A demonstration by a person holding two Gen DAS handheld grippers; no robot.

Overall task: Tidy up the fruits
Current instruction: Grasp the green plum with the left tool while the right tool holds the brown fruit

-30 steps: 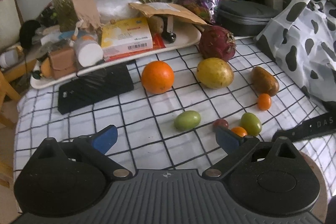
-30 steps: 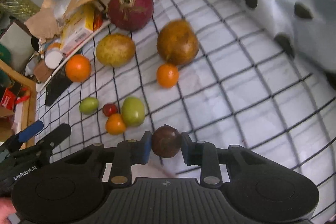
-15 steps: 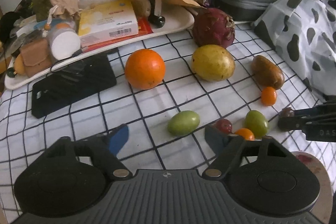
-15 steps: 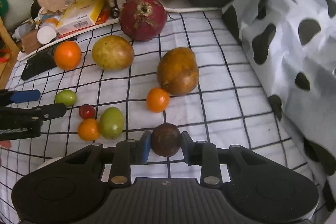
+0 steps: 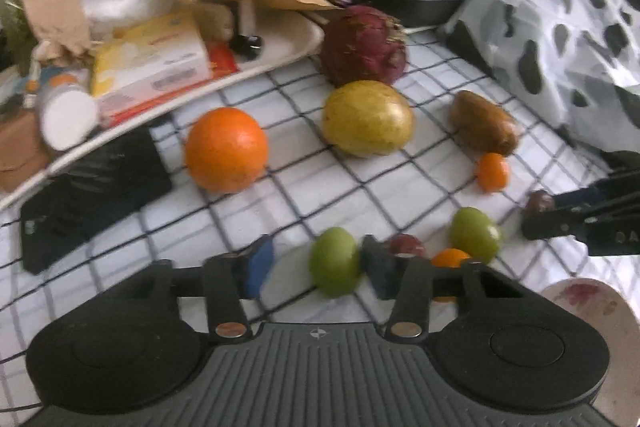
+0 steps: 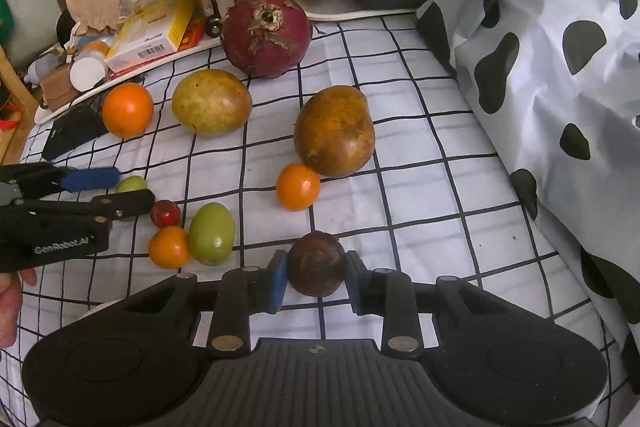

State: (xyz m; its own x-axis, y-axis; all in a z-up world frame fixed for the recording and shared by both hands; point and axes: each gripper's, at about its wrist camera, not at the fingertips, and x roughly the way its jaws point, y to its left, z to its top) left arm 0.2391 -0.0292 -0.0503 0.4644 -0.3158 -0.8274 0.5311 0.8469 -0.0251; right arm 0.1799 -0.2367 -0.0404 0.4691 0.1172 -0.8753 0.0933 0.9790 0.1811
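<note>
Checked cloth covers the worktop (image 5: 328, 183), where fruit lies loose in front of a cluttered tray (image 5: 280, 47). From the left wrist camera, the left gripper (image 5: 316, 267) hangs low over a small green fruit (image 5: 335, 261), its fingers closing around it; the right-hand pad appears to touch the fruit's side, while a gap shows at the blue left-hand pad, so the pinch looks not yet made. An orange (image 5: 226, 149), a yellow fruit (image 5: 367, 118) and a dark red pomegranate (image 5: 364, 45) sit farther back, with a tiny red fruit (image 5: 407, 243), a second green fruit (image 5: 475, 235) and a small orange one (image 5: 450, 258) just beside the fingers. From the right wrist camera, the right gripper (image 6: 316, 277) has its fingers pinching a dark brown round fruit (image 6: 317, 263) above the cloth, near a small tangerine (image 6: 298, 186) and a large brown mango-like fruit (image 6: 334, 130); a cow-print cover (image 6: 560, 67) lies at right. The step in hand seems to be the left pick-up: it would go best if the fingers centre on the green fruit's middle, close gently so it does not squirt sideways into the neighbouring red one, and lift straight up.
</note>
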